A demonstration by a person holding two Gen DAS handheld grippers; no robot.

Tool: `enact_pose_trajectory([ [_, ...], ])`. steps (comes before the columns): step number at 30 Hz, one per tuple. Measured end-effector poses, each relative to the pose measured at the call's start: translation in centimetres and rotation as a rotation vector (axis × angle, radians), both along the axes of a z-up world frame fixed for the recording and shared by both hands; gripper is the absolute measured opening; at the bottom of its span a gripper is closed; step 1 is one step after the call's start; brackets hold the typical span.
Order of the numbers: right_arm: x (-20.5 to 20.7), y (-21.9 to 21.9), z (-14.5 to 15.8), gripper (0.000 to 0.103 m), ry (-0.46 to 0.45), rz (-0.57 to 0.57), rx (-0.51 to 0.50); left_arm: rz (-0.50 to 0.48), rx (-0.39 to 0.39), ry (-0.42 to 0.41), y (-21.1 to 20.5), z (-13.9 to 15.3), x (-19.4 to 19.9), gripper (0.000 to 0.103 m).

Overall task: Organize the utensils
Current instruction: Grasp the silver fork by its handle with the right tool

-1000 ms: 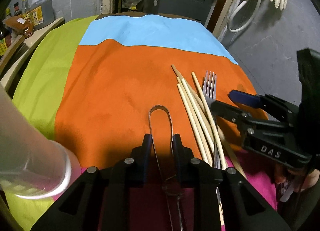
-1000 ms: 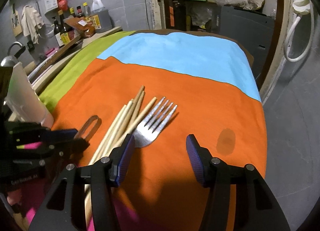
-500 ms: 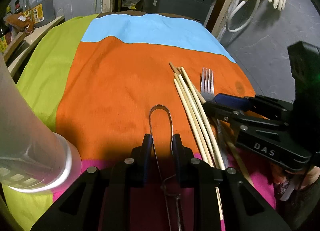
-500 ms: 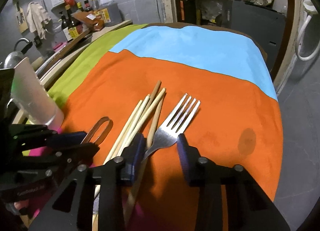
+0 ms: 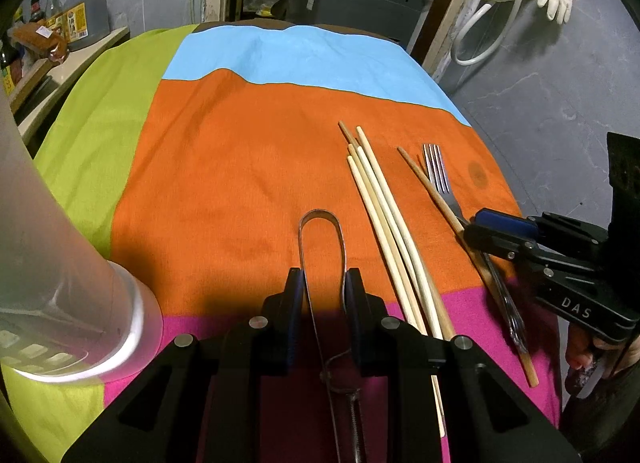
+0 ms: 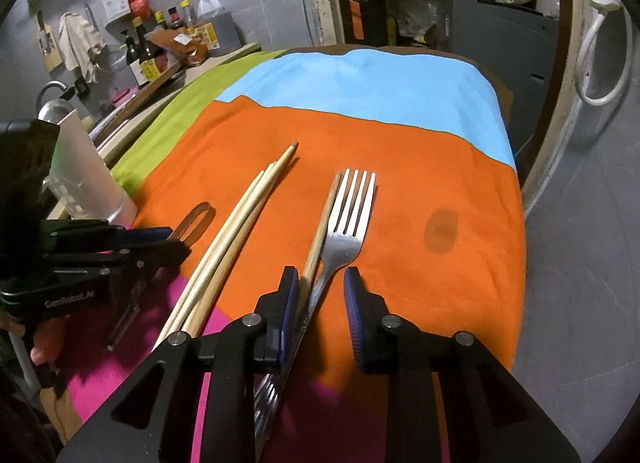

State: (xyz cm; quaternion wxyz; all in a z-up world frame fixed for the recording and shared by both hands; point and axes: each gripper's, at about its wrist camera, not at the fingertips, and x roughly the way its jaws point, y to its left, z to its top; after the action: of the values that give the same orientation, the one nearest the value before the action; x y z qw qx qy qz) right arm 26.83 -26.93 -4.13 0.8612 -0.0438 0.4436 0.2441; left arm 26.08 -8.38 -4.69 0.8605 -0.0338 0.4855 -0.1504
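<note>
Two tongs are at work over a desk point(image 5: 248, 167) spread with a soft, faintly wrinkled cloth in green, blue, orange and pink blocks. Furthest left stands a tall, smooth, frosted plastic cup point(image 5: 60, 263), close beside the left tongs point(image 5: 322, 283). Those tongs are closed to a narrow gap around a thin, springy wire loop point(image 5: 320, 231) with a twisted stem; its two sides sit against the pads, so it looks pinched, though how firmly is hard to tell. Such a loop flexes easily, so a light squeeze low on the stem would likely steady it better than pressing the bow.

Next lie four pale, round wooden chopsticks point(image 6: 232, 235) in a loose fan, touching one another. Then comes a darker chopstick point(image 6: 320, 231) lying right against a shiny steel fork point(image 6: 350, 223) with four tines. The right tongs point(image 6: 320, 291) are partly open and straddle both handles: the left pad touches the chopstick, the right pad stands clear of the fork. Closing here would probably catch both pieces; to take one alone, shifting sideways first seems wise, since smooth steel can slip against round wood
</note>
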Motion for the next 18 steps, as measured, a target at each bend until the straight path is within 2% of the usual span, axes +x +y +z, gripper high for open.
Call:
enact_pose_trajectory([
  [6,0.3,1.7,-0.2,0.021,-0.016,0.036,-0.031,-0.002,-0.004,0.003,0.1,0.1,0.0,0.018],
  [10,1.3,2.9,-0.4,0.016,-0.017,0.044,-0.069,-0.004,-0.005,0.011,0.0,0.1,0.2,0.018],
  [18,3.3,3.8,0.1,0.013,0.004,0.043,-0.064,-0.013,-0.01,0.025,0.2,0.1,0.6,0.018],
])
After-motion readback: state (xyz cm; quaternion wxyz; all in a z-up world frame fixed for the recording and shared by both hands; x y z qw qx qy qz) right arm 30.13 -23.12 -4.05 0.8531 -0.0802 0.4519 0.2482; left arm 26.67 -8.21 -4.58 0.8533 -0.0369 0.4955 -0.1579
